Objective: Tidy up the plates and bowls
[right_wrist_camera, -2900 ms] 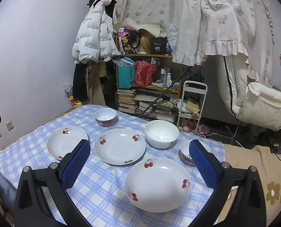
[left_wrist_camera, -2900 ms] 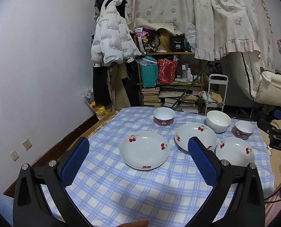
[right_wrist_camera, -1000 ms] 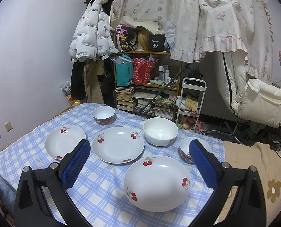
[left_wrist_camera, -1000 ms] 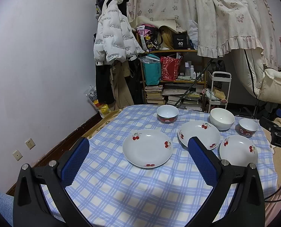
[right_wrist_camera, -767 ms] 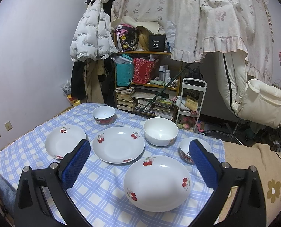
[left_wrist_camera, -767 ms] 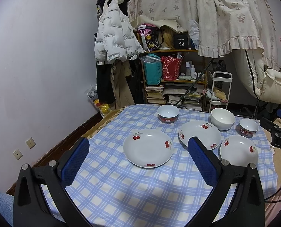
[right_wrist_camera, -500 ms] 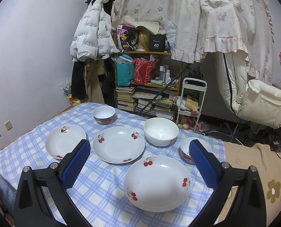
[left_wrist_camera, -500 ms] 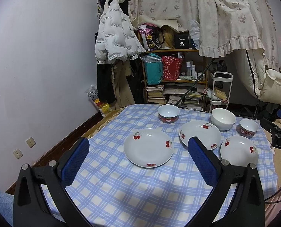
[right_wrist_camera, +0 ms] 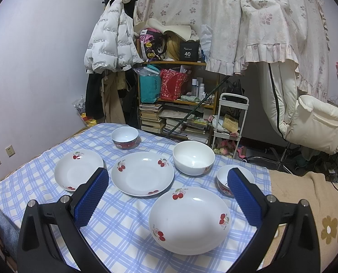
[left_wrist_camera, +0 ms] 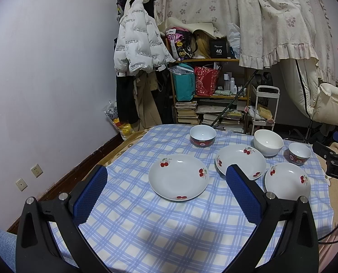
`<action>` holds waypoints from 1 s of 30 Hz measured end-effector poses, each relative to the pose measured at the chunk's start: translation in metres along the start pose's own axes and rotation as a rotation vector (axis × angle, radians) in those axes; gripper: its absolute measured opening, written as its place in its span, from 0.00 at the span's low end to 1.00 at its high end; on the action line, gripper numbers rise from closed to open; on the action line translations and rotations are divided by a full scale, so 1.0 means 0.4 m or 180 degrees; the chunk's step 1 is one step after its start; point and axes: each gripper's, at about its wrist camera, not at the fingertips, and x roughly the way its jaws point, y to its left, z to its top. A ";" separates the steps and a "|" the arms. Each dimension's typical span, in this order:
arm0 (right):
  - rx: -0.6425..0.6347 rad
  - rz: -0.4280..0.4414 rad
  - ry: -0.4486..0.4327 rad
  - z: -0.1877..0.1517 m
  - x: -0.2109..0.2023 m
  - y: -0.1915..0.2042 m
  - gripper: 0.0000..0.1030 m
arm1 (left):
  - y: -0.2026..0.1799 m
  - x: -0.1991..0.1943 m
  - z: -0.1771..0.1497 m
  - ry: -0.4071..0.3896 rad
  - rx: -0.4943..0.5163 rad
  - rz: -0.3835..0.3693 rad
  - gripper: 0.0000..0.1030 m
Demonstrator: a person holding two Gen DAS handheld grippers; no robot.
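Three white cherry-print plates lie on a blue-checked tablecloth: a left plate, a middle plate and a right plate. Behind them stand a red-patterned bowl, a plain white bowl and a small red-patterned bowl. My left gripper hovers open in front of the left plate. My right gripper hovers open above the right plate. Both hold nothing.
A cluttered shelf with books and bags stands behind the table, with a white cart beside it. A white puffer jacket hangs on the left wall. A cream chair sits at the right. Curtains hang overhead.
Both grippers have pulled back and risen slightly, so the dishes sit a little farther off. No dish has moved.
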 end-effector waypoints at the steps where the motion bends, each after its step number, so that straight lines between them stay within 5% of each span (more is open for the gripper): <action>1: 0.0001 -0.0002 0.0005 -0.002 0.003 -0.002 1.00 | 0.000 0.000 0.000 0.0002 0.0000 0.0001 0.99; 11: -0.0004 0.0000 0.0001 -0.005 0.003 0.006 1.00 | -0.017 -0.008 -0.013 -0.0070 0.0194 0.0075 0.99; 19: -0.0127 -0.0020 -0.0094 0.005 0.026 0.020 1.00 | -0.044 0.040 0.027 0.0142 0.0401 0.0117 0.99; 30: -0.0143 0.0186 -0.0061 0.114 0.116 0.088 1.00 | 0.059 0.190 0.127 0.0542 0.0059 0.0184 0.99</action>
